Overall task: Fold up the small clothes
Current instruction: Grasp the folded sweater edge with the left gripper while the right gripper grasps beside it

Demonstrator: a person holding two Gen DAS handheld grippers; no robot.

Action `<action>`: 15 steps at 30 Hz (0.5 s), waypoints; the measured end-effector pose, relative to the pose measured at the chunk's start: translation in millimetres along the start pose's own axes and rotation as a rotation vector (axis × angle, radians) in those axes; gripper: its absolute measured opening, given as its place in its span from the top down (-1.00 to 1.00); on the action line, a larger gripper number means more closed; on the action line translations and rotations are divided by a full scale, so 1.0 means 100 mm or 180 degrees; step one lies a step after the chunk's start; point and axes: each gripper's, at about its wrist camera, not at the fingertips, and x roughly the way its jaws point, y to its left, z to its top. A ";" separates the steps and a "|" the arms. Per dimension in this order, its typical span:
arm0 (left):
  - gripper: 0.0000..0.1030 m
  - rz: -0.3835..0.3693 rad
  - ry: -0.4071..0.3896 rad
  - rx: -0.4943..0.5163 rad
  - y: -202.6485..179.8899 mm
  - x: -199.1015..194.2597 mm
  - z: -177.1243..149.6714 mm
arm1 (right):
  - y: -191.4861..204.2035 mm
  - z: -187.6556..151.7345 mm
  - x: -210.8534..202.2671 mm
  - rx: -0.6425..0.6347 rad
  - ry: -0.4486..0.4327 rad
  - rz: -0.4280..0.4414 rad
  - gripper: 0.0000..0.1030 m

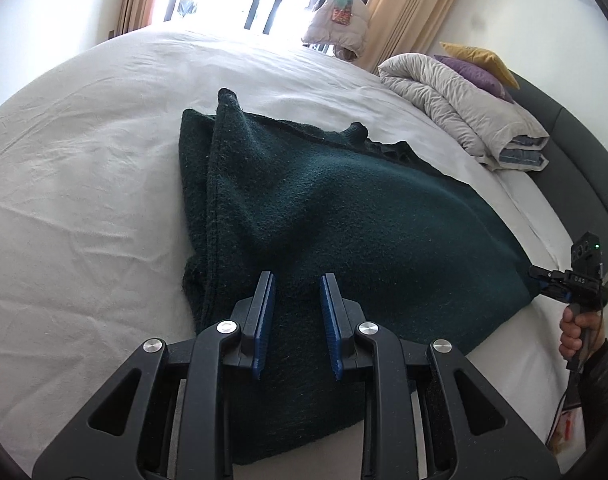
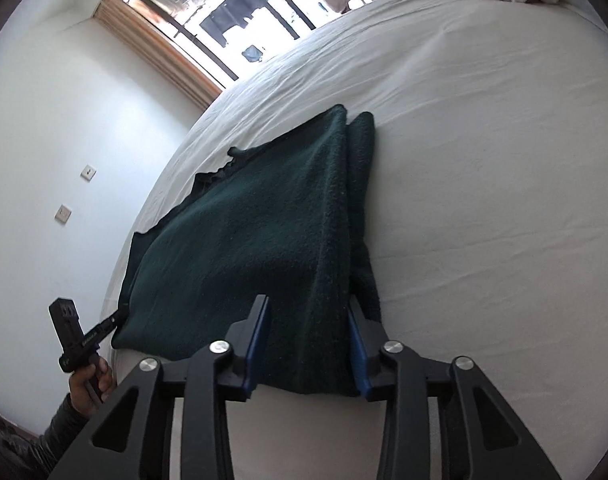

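Note:
A dark green knitted garment (image 1: 344,220) lies partly folded on the white bed, one side turned over in a long fold. It also shows in the right wrist view (image 2: 263,232). My left gripper (image 1: 296,280) is open, its blue pads either side of the cloth at the near edge. My right gripper (image 2: 308,308) is open, straddling a raised ridge of the cloth near the fold. In the left wrist view the right gripper (image 1: 538,276) meets the garment's right corner. In the right wrist view the left gripper (image 2: 117,318) meets its left corner.
The white bed sheet (image 1: 83,180) spreads wide to the left and beyond the garment. A folded grey duvet (image 1: 464,108) with purple and yellow pillows sits at the headboard. A window with curtains lies beyond the bed's far edge.

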 end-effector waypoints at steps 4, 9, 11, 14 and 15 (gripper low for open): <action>0.56 0.0030 0.0000 0.0026 0.01 0.01 0.00 | -0.09 0.01 0.10 0.0081 0.0091 -0.0152 0.84; 0.56 0.0049 0.0010 0.0041 0.00 0.01 0.01 | -0.05 -0.09 0.06 0.0131 0.0043 -0.0355 0.90; 0.56 0.0107 0.0030 0.0097 -0.02 0.02 0.02 | -0.08 -0.18 0.05 0.0223 0.0013 -0.0364 0.92; 0.56 0.0206 0.0056 0.0224 -0.09 0.01 0.02 | -0.19 -0.24 0.06 0.0352 -0.0061 -0.0267 0.92; 0.56 0.0230 0.0062 0.0258 -0.09 0.01 0.01 | -0.19 -0.24 0.06 0.0339 -0.0061 -0.0261 0.92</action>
